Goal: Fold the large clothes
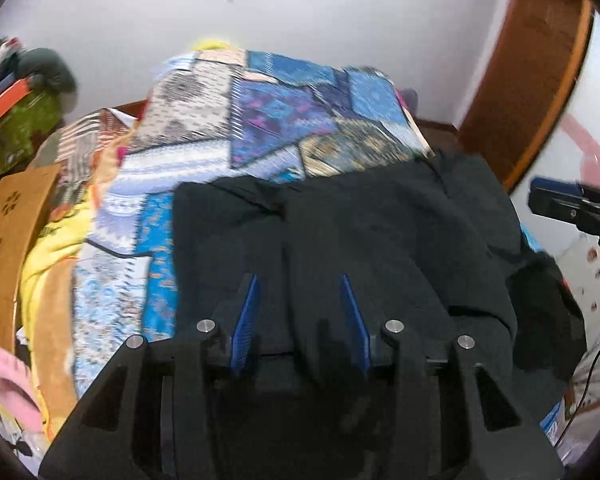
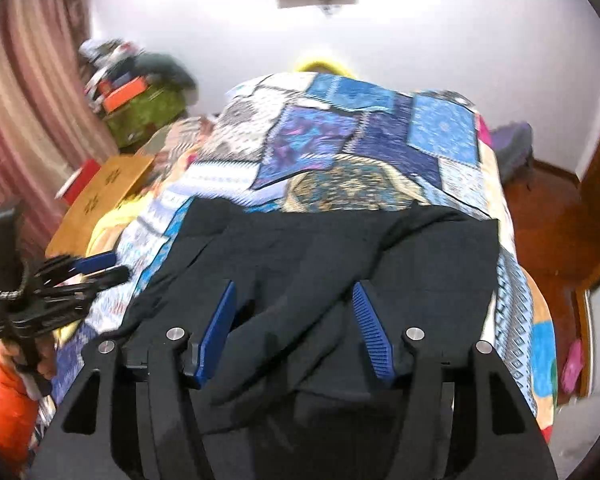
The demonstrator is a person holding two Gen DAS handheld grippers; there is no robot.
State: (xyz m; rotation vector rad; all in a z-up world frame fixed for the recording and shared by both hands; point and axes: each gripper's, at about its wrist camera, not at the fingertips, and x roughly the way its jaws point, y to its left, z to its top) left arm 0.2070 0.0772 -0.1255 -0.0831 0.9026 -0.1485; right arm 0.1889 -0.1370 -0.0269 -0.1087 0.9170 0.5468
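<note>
black garment [image 1: 340,232] short of patchwork bedspread [image 1: 260,120] edges

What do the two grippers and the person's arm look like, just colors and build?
Both the left gripper and right gripper are matte black frames with round silver pins and ribbed blue pads lining the jaws. The left hand's arm wears an orange sleeve.

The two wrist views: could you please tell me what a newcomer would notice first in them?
A black garment lies spread over the near end of a bed, on a bright blue patchwork quilt. Both grippers hover above it with blue-padded fingers apart: the left gripper and the right gripper. An orange sleeve shows at the right view's lower left.
</note>
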